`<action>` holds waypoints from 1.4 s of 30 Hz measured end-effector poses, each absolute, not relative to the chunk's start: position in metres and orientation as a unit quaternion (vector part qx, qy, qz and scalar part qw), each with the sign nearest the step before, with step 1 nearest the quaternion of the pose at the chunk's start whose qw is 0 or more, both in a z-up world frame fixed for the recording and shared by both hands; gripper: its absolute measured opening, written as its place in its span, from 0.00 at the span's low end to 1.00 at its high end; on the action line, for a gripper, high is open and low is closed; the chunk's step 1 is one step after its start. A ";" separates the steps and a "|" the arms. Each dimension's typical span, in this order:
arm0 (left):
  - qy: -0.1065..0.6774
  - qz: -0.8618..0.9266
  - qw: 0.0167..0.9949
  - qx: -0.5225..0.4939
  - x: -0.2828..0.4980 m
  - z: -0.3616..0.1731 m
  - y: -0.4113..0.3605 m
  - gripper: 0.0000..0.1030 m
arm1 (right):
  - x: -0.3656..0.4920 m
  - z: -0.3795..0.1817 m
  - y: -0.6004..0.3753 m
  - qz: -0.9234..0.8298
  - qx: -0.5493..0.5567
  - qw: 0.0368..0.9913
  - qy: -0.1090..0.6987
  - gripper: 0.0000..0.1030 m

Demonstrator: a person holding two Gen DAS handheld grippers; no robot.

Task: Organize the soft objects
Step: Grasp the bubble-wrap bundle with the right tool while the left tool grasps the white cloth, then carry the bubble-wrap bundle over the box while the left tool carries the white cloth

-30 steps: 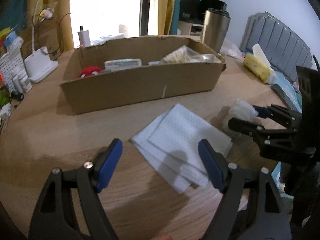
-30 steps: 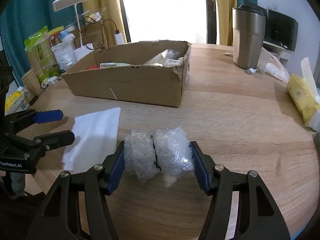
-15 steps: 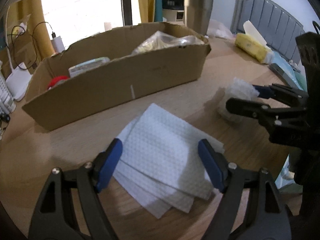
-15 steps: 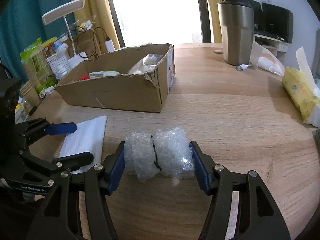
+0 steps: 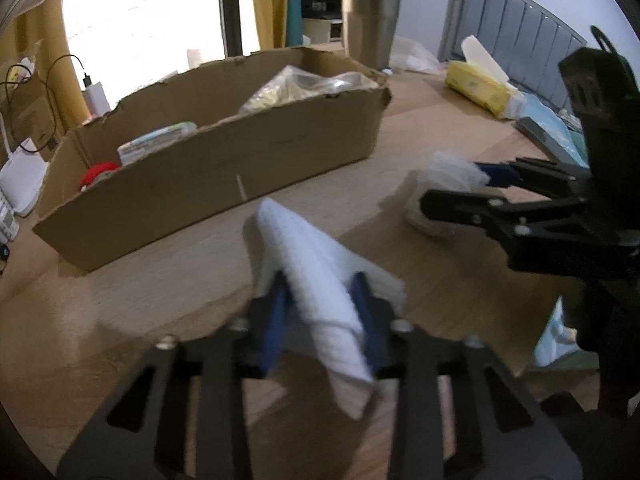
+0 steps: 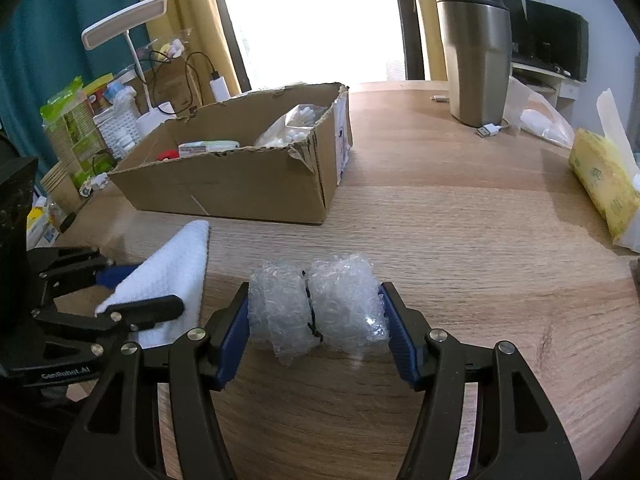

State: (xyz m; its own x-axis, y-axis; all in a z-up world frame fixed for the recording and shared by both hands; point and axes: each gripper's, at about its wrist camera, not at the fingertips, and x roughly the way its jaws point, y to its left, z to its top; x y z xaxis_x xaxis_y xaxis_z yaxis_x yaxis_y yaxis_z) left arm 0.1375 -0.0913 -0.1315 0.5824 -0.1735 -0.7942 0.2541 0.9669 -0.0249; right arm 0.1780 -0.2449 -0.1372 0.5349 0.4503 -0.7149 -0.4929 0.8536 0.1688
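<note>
A stack of white textured cloths (image 5: pixel 308 264) is bunched into a ridge between the blue pads of my left gripper (image 5: pixel 320 292), whose jaws are closing and pinch it. Seen from the right wrist, the cloths (image 6: pixel 176 264) rise off the wooden table in the left gripper (image 6: pixel 132 292). My right gripper (image 6: pixel 316 308) is shut on a bubble wrap roll (image 6: pixel 340 300) tied with a black band, pads pressed on both ends, resting on the table. An open cardboard box (image 6: pixel 240 188) stands just behind both.
The box holds a bag of cotton swabs (image 6: pixel 296 128), a flat pack and a red item. A steel tumbler (image 6: pixel 476 60) and a yellow tissue pack (image 6: pixel 604 188) sit to the right. A desk lamp (image 6: pixel 124 24) and clutter crowd the far left.
The left gripper's jaws went from wide open over the flat cloths to pinched on them, folding the stack up into a ridge. The right gripper keeps its grip on the bubble wrap.
</note>
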 end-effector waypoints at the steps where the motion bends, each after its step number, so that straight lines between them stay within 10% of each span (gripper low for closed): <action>1: 0.444 -0.127 0.886 0.043 0.136 -0.131 -0.091 0.22 | 0.179 -0.137 -0.244 0.269 -0.026 0.875 0.401 0.63; 42: 0.312 -0.120 0.942 -0.039 0.118 -0.037 0.003 0.20 | 0.182 -0.048 -0.173 0.294 -0.073 0.897 0.323 0.63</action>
